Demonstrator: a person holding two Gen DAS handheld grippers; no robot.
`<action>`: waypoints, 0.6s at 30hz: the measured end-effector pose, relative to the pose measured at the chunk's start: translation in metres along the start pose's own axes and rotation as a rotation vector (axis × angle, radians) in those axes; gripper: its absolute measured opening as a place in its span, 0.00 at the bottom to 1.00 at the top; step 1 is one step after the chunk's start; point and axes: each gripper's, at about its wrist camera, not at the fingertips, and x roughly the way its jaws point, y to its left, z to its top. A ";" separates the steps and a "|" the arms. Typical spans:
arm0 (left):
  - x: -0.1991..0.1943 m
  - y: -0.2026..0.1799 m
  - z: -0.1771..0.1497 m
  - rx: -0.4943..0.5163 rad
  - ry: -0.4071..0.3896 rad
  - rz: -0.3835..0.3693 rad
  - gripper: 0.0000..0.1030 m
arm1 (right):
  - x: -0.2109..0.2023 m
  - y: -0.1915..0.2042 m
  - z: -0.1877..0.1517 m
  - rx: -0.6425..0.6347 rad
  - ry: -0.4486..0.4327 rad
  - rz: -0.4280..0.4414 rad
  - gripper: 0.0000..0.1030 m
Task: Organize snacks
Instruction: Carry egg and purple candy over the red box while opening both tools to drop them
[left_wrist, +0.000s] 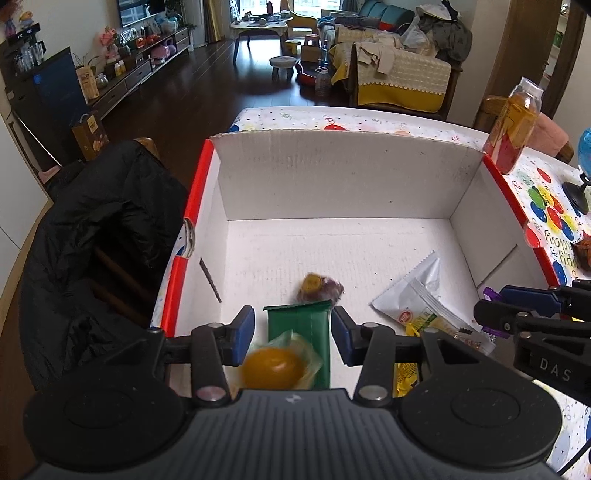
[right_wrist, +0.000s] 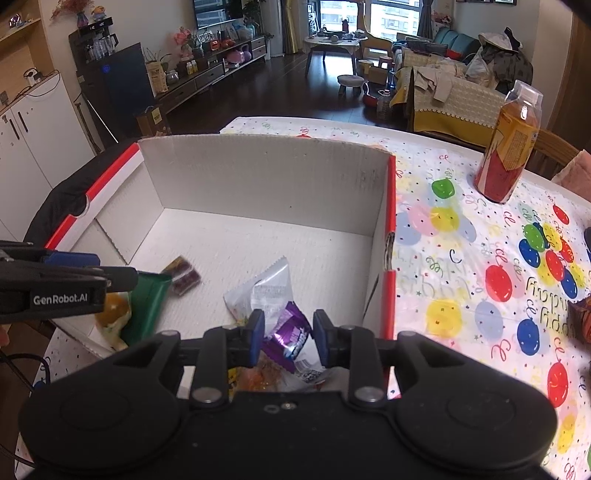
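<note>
A white cardboard box with red rims stands on the party tablecloth. On its floor lie a green packet, an orange jelly in clear wrap, a blurred dark purple snack and a silver packet. My left gripper hangs open over the box's near edge, the green packet between its blue pads with a gap on each side. My right gripper is open above the silver packet. A purple wrapper sits loosely between its pads, slightly blurred.
An orange-and-red drink bottle stands on the tablecloth right of the box. A small globe is at the far right. A black jacket drapes a chair left of the box. Behind lies a living room.
</note>
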 end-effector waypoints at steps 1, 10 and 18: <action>-0.001 -0.001 0.000 -0.001 -0.001 -0.002 0.45 | -0.001 0.000 -0.001 0.003 0.000 0.000 0.28; -0.023 -0.002 -0.004 -0.016 -0.041 -0.025 0.57 | -0.020 -0.004 -0.007 0.026 -0.023 0.017 0.38; -0.052 -0.006 -0.009 -0.023 -0.094 -0.050 0.67 | -0.053 -0.005 -0.011 0.030 -0.083 0.040 0.52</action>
